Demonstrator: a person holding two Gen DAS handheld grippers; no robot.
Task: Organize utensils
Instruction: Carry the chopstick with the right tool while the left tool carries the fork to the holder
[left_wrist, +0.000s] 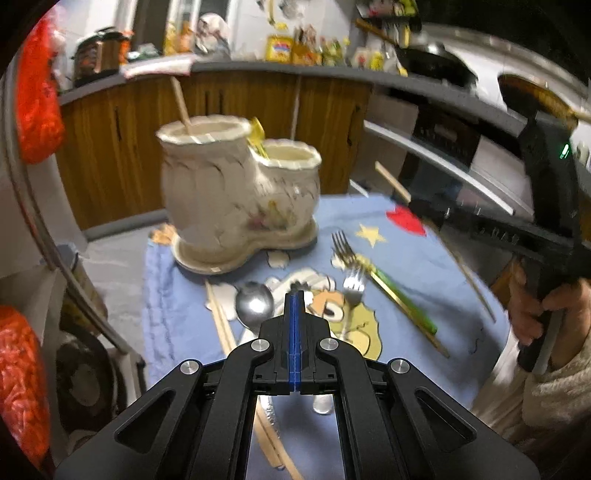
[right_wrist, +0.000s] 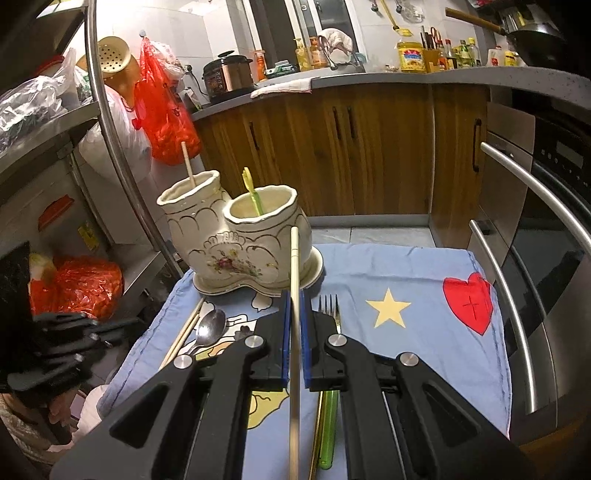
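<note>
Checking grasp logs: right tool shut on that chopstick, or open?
Shut on it. Right tool has both blue pads pressed against the chopstick, which is lifted off the cloth.

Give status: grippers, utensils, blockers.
Left gripper shut, empty. Right gripper shut on chopstick, short of holder. Spoon, forks on cloth. No blockers.

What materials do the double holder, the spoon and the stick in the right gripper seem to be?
Holder: likely glazed ceramic; glossy cream surface, gold lines, painted flowers.
Spoon: likely polished steel; bright mirror-like bowl.
Stick: probably bamboo or wood; pale, matte.
</note>
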